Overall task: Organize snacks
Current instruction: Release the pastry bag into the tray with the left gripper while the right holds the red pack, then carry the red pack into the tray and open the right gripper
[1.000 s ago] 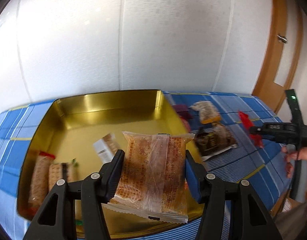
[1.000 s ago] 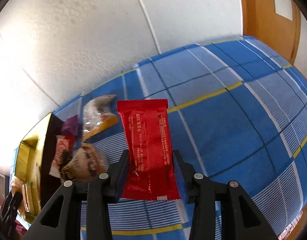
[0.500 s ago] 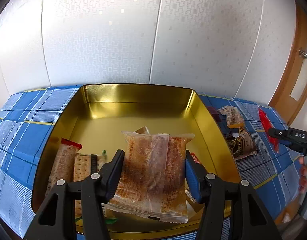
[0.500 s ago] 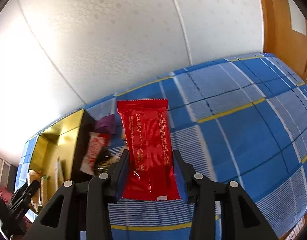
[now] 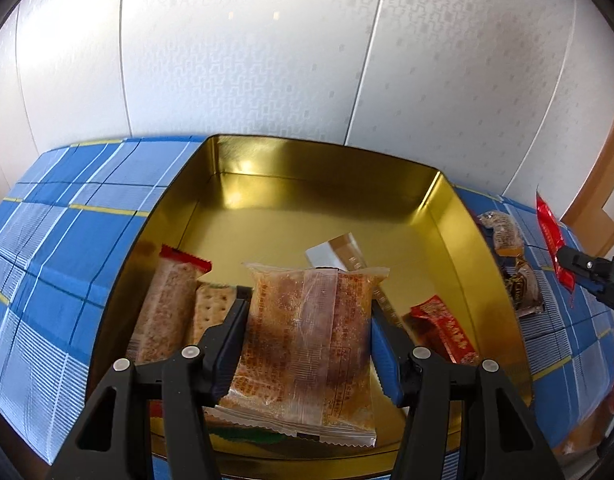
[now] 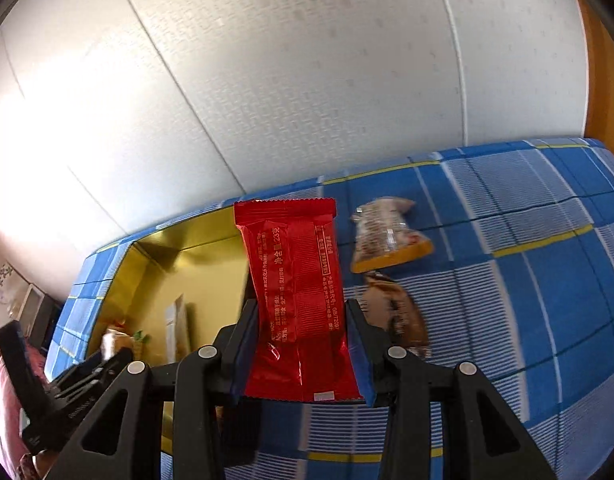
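The left hand-held gripper squeezes a clear cake pack over the gold tin's near edge. Snacks fill the near part; the far part is bare. The right hand-held gripper squeezes a red pack past the tin's right wall, above two snacks on the counter.

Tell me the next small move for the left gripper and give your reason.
Probably lower it a little and open. The left gripper is shut on the clear-wrapped pastry, which already hangs over the gold tin. The tin floor ahead of it looks bare, between the cracker packs and the red bar, so the pastry should land flat there.
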### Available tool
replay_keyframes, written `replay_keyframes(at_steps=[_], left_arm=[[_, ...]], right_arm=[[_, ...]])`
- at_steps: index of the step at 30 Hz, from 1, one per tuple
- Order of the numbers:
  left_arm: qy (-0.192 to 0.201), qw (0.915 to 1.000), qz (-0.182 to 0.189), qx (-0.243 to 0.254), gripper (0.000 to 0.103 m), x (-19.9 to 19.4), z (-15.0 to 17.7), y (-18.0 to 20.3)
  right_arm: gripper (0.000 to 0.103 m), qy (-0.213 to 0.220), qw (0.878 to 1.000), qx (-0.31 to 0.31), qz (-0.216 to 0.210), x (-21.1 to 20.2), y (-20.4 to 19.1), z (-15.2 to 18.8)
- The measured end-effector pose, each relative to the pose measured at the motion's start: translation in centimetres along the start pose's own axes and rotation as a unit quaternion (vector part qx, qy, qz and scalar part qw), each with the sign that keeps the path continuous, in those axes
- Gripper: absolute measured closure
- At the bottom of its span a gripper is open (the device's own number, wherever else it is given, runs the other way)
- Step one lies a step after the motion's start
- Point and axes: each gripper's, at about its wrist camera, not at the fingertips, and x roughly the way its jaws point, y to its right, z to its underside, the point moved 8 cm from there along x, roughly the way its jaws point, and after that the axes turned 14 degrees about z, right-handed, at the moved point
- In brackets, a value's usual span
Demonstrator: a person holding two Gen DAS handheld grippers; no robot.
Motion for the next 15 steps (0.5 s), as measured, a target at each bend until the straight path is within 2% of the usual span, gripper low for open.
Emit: replay_keyframes(at_steps=[5, 9, 15], left_arm=[[-0.022, 0.9997, 0.003, -0.010, 0.045, 1.1, 0.8, -0.4], [-0.021, 0.9997, -0.009, 0.006, 0.040, 1.3, 0.7, 0.0], [-0.028, 0.9993, -0.021, 0.015, 0.040, 1.5, 0.9, 0.1]], right_arm=[[0.061, 0.007, 1.000, -0.011, -0.023, -0.3, -2.0, -0.1], [0.061, 0.005, 0.999, -0.023, -0.035, -0.1, -3.4, 0.2], [0.061, 0.002, 0.998, -0.039, -0.047, 0.0, -5.1, 0.8]])
